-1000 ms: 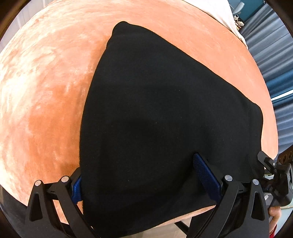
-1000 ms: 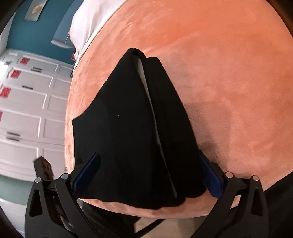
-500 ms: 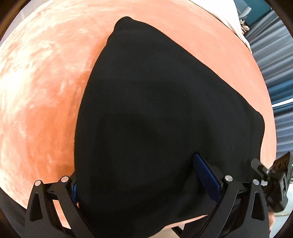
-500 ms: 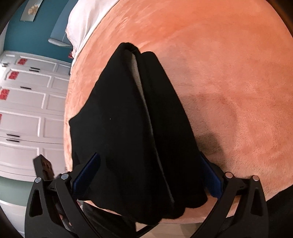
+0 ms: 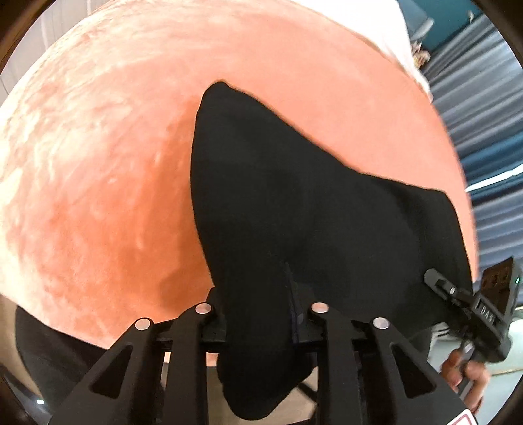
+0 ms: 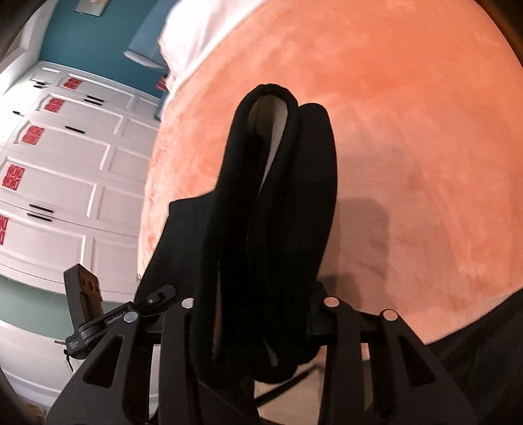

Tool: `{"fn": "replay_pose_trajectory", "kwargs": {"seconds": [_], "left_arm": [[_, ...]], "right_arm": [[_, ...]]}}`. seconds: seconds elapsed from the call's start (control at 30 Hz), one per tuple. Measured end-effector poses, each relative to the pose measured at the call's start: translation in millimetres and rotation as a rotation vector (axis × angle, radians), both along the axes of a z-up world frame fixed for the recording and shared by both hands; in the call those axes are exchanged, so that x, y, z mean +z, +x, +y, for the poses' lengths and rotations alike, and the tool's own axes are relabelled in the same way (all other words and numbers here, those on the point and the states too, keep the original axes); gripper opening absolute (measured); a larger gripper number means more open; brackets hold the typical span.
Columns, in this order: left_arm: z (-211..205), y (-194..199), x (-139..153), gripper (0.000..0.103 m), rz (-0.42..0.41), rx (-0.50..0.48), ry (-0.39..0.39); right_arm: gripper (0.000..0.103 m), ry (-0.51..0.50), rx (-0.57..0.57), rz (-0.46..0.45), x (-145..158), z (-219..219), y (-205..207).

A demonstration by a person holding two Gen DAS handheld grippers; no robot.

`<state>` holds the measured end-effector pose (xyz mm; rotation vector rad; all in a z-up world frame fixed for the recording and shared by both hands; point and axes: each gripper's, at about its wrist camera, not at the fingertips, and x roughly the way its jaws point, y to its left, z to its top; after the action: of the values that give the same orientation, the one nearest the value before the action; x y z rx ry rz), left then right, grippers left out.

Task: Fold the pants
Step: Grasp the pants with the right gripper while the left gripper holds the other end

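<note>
Both grippers closing now on the near edge of the black fabric pants point(image 5: 294, 212), which lie part-folded on the peach plush bed cover point(image 5: 98, 179). Left gripper point(image 5: 258, 307) has bunched cloth between narrow jaws; right gripper point(image 6: 258, 300) pinches the thick layered edge. The risk, I'd say: inner layers slipping free as the edge lifts, spoiling the fold.

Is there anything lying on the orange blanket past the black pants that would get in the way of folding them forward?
Nothing visible. The orange blanket beyond the black pants is bare up to a white sheet at its far edge.
</note>
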<state>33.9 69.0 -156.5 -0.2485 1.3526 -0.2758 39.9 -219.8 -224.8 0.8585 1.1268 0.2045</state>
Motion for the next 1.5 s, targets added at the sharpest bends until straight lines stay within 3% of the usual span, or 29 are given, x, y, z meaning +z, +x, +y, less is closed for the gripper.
{"fn": "replay_pose_trajectory", "kwargs": {"seconds": [0.07, 0.1, 0.13, 0.17, 0.3, 0.43, 0.53, 0.57, 0.6, 0.63, 0.7, 0.8, 0.9, 1.0, 1.17, 1.3, 1.5], "left_arm": [[-0.4, -0.3, -16.3, 0.05, 0.03, 0.01, 0.002], [1.9, 0.6, -19.1, 0.066, 0.031, 0.035, -0.004], [5.3, 1.0, -20.7, 0.075, 0.03, 0.062, 0.001], [7.6, 2.3, -23.0, 0.088, 0.028, 0.082, 0.009], [2.2, 11.1, -40.0, 0.098, 0.071, 0.086, -0.004], [-4.7, 14.7, -50.3, 0.098, 0.082, 0.109, -0.014], [-15.5, 19.3, -48.3, 0.098, 0.065, 0.098, -0.007], [-20.8, 20.9, -44.2, 0.09, 0.059, 0.094, -0.013], [-23.1, 21.5, -39.3, 0.075, 0.051, 0.081, -0.041], [-28.8, 26.2, -34.7, 0.069, 0.046, 0.078, -0.045], [-33.3, 24.6, -21.0, 0.041, 0.019, 0.054, -0.04], [-35.5, 17.7, 0.7, 0.02, -0.024, 0.02, -0.003], [-34.7, 17.0, 10.4, 0.019, -0.014, 0.019, -0.021], [-42.0, 14.9, 1.8, 0.02, 0.003, 0.008, 0.027], [-56.0, 18.9, -3.5, 0.021, -0.031, -0.037, 0.122], [-55.4, 20.0, -6.0, 0.021, -0.027, -0.03, 0.123], [-41.9, 6.4, -4.3, 0.022, -0.03, -0.04, 0.132]], "right_arm": [[0.043, -0.026, -0.028, 0.076, -27.2, -7.9, -3.0], [0.057, -0.01, -0.054, 0.105, -39.3, -13.4, -5.5], [0.064, 0.016, -0.087, 0.131, -48.0, -19.0, -8.6], [0.064, 0.072, -0.117, 0.136, -55.5, -24.5, -13.0], [0.07, 0.107, -0.117, 0.111, -59.0, -26.5, -16.7], [0.089, 0.161, -0.137, 0.092, -62.6, -22.2, -11.8], [0.089, 0.122, -0.135, 0.104, -62.9, -14.0, -5.6], [0.088, 0.107, -0.14, 0.104, -61.8, -12.0, -3.4], [0.078, 0.093, -0.144, 0.105, -60.6, -10.9, -2.5], [0.056, 0.069, -0.143, 0.107, -58.7, -11.0, -2.1], [0.042, 0.112, -0.141, 0.09, -56.5, -12.1, -4.9], [0.034, 0.114, -0.124, 0.054, -39.7, -10.9, -11.5], [0.033, 0.113, -0.087, 0.027, -23.9, -6.9, -18.0], [0.034, 0.041, -0.048, 0.062, -33.8, -3.7, -19.7], [0.039, 0.107, -0.107, 0.102, -56.4, -12.0, -19.3], [0.05, 0.098, -0.108, 0.123, -60.9, -11.2, -16.1], [0.053, 0.112, -0.116, 0.127, -63.4, -12.5, -20.7]]}}
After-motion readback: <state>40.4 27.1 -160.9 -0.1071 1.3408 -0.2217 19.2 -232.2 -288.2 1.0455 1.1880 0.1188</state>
